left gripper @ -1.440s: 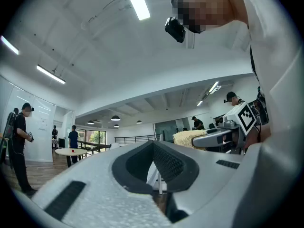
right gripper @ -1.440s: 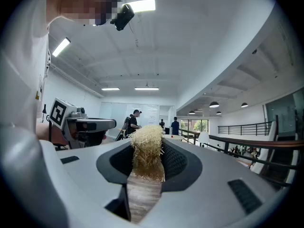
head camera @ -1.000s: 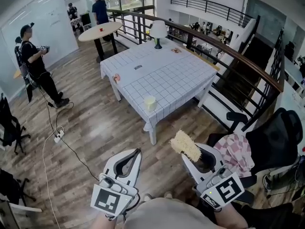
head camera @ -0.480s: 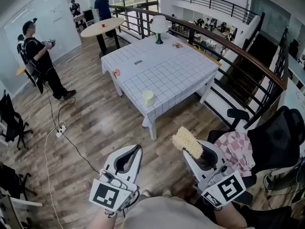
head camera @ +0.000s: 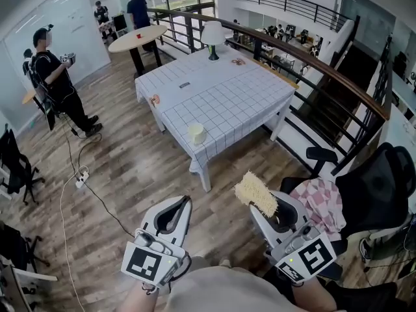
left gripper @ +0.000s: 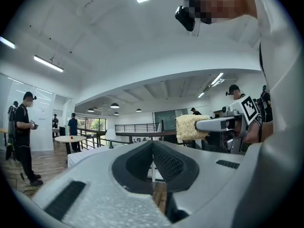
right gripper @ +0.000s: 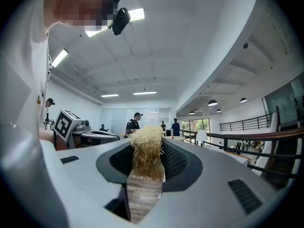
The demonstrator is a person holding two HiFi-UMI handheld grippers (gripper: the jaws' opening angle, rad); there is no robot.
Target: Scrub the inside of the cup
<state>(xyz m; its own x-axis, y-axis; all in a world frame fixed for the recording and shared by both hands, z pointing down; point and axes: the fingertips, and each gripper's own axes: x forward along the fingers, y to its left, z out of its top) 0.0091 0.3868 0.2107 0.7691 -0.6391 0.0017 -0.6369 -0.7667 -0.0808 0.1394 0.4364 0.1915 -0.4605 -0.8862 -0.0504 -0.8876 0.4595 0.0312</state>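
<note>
Currently: I see both grippers held low, close to the person's body, above the wood floor (head camera: 130, 174).
Left gripper (left gripper: 152, 145): jaws fully together, nothing between them; I read it as empty.
Right gripper (right gripper: 148, 148): jaws clamped on the scrubber (head camera: 255, 192), a straw-coloured fibre pad that sticks out past the jaw tips.
Scrubber vs left gripper: off to its right, apart, no contact.
Cup (head camera: 196, 133): pale, upright, well ahead of both grippers; roughly in line with the left gripper's tips, ahead and left of the right one.
Table (head camera: 247, 103): white grid cloth; the cup stands near the corner closest to the grippers.
Lamp (head camera: 212, 38): at the table end farthest from the grippers.
Chair (head camera: 374, 194): black, just right of the right gripper, with a pink checked cloth (head camera: 323, 203) on it.
Bystander (head camera: 55, 77): standing well ahead and left of the left gripper, holding something small; I can't tell what.
</note>
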